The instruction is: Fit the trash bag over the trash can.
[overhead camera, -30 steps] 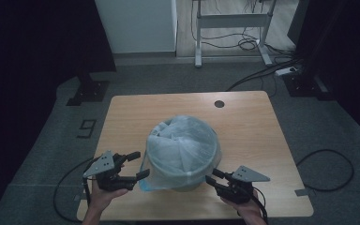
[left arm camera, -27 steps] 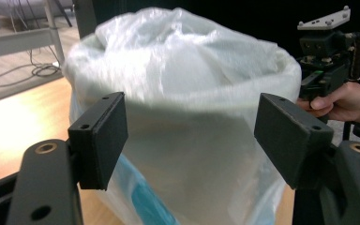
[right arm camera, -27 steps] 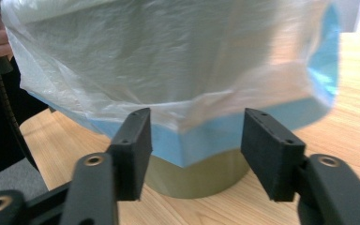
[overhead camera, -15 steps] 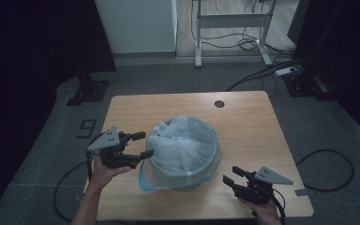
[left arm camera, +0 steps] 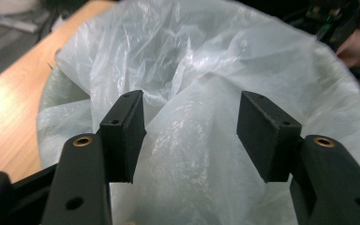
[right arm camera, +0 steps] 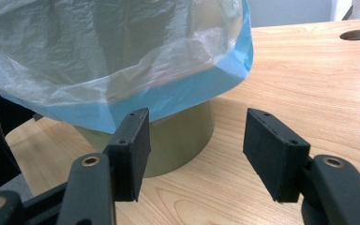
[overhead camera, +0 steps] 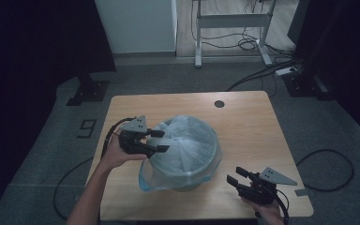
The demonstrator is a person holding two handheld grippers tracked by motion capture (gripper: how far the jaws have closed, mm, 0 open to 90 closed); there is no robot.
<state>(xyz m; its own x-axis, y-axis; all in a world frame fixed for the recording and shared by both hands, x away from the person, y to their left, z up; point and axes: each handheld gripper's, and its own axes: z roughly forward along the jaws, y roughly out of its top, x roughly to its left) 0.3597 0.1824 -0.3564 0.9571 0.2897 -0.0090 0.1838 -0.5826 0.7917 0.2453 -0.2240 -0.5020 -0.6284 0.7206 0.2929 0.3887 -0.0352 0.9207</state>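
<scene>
An olive bin (right arm camera: 183,140) stands in the middle of the wooden table (overhead camera: 243,126). It is lined with a translucent white bag (overhead camera: 187,145) whose blue hem (right arm camera: 168,98) hangs over the rim. My left gripper (overhead camera: 163,141) hovers at the bin's left rim, pointing across the top. Its jaws have just been closing and stand open. In the left gripper view crumpled bag film (left arm camera: 192,70) lies between and beyond its open jaws (left arm camera: 192,133), untouched by the pads. My right gripper (overhead camera: 236,176) rests low at the table's front right, clear of the bin. Its jaws (right arm camera: 192,150) have just been opening, with nothing between them.
A round cable hole (overhead camera: 219,103) sits near the table's far edge. Beyond the table are a desk frame (overhead camera: 232,21), floor cables (overhead camera: 262,75) and a black stand base (overhead camera: 86,91). Bare wood lies to the right of and behind the bin.
My left gripper rose from the bin's front left side and moved right, over the rim. My right gripper let go of the bin's side and drew back to the right front.
</scene>
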